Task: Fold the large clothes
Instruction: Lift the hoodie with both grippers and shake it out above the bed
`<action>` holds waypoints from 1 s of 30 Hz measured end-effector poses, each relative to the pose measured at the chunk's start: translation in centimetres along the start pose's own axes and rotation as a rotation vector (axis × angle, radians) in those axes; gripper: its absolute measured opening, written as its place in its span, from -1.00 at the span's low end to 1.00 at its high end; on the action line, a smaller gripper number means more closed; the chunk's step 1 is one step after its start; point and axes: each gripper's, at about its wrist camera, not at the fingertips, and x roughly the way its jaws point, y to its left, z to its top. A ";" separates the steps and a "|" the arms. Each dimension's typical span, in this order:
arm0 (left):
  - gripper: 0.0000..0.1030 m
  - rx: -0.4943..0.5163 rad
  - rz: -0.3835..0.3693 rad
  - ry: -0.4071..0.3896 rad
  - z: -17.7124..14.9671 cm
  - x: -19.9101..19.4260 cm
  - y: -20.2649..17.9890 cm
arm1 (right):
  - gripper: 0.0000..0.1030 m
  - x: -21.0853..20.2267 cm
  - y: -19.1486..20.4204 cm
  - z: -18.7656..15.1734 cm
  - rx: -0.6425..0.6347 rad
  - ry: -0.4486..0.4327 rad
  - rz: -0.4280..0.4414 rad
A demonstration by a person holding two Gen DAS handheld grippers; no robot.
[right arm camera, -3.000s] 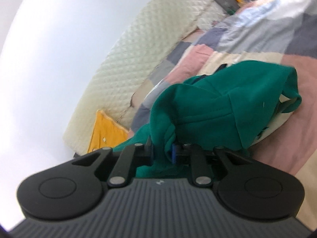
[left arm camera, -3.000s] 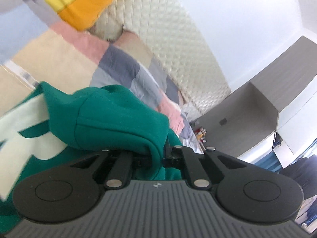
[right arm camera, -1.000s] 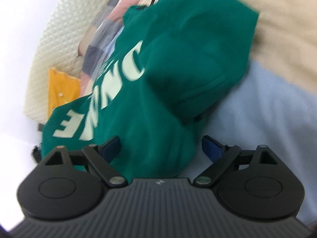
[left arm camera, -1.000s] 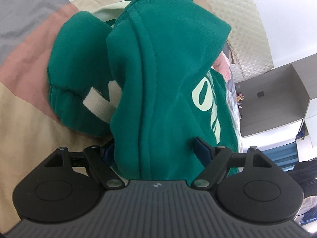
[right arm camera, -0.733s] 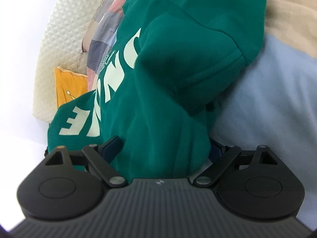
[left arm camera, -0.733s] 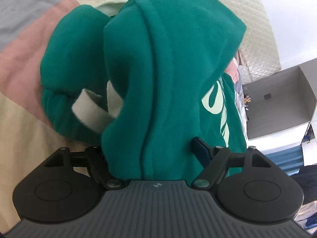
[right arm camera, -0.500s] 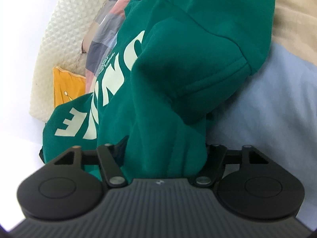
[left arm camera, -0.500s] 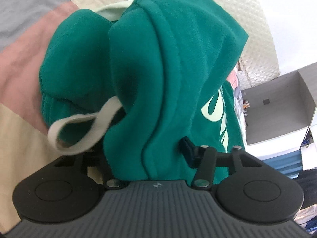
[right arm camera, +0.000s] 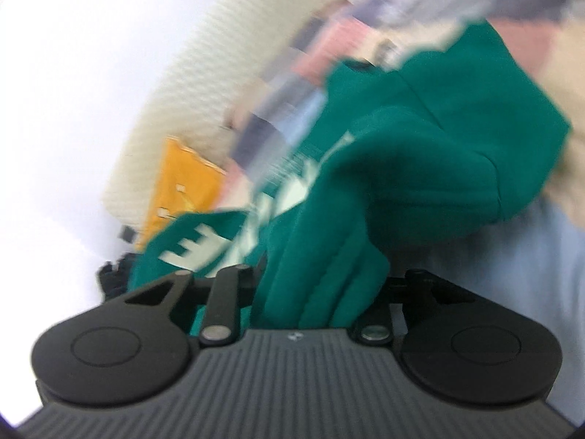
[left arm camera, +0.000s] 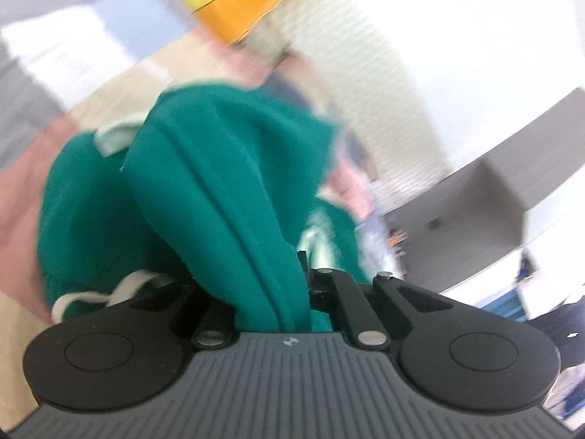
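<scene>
Patchwork bedding in pink, beige and blue (left arm camera: 91, 84) lies under your work. Your left gripper (left arm camera: 270, 285) and right gripper (right arm camera: 321, 292) have just closed, jaws clamped on the thick green fleece hoodie (left arm camera: 226, 183), bunched above the bed. Those fat handfuls may slip and spoil the fold.
</scene>
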 end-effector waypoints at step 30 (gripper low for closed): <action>-0.93 0.509 -0.116 -0.605 18.1 -35.3 -39.0 | -0.46 -24.6 36.7 15.6 -0.534 -0.296 0.483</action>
